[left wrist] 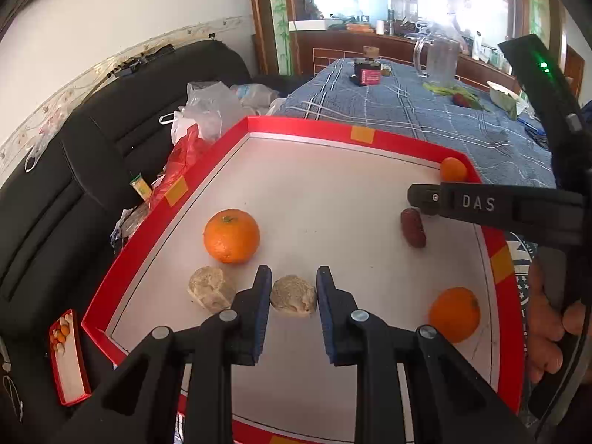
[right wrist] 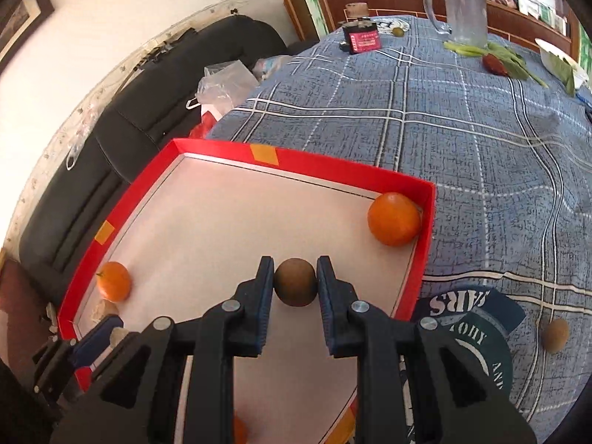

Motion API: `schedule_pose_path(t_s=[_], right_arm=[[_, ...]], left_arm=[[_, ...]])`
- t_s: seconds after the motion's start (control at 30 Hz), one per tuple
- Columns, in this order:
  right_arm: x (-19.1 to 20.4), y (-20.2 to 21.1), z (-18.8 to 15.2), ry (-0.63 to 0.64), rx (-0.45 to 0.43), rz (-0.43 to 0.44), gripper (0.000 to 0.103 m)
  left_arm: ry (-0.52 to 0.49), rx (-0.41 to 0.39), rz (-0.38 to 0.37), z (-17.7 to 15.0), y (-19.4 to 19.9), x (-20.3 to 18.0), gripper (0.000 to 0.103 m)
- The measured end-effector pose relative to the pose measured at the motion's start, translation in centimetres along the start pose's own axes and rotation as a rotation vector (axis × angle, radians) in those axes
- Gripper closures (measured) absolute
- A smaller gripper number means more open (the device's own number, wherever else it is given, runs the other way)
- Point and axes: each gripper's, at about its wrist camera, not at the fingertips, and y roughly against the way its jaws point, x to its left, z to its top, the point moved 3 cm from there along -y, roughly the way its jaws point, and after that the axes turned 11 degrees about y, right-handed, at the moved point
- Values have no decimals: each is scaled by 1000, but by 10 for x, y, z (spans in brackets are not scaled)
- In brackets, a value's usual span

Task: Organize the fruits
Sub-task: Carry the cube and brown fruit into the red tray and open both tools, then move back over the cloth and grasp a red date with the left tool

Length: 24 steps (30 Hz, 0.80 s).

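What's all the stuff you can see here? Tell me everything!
tray: one, red rim, white floor, on the table
oranges: three, orange; left side, far right corner, near right
pale lumps: two, beige; one beside the left orange, one between the left fingers
brown fruit: one, brown, between the right fingers
second brown fruit: one, on the cloth right of the tray
tablecloth: one, blue plaid
pitcher: one, clear, far end of table
sofa: one, black, left
bags: several, clear and red, on the sofa
left hand-held gripper: black, around a lump
right hand-held gripper: black, shut on the brown fruit
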Motion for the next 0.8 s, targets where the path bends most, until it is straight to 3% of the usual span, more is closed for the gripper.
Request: schedule_pose_path(t_s=[0.03,0.1,0.2,0.3,0.5,0.8], right_arm=[[1,-1,0,7,2,-8,77],[3,-1,1,17,2,-21,77],[4,-1,1,23,3,-18,69],[2,6,0,1,-19,19,62],[-9,38,-6,-26,-107,42,62],[-75,92,-42,-138,-167,-35,62]], left_arm=[[1,3,4,0,-1,1,76],[13,10,18,0,-1,3,55],[28,8,29,0,1,6,45],[41,4,39,2,5,8,40],[33,-14,37,0,20,-1,34],[-34,-37,-6,-11,42,-36,31]])
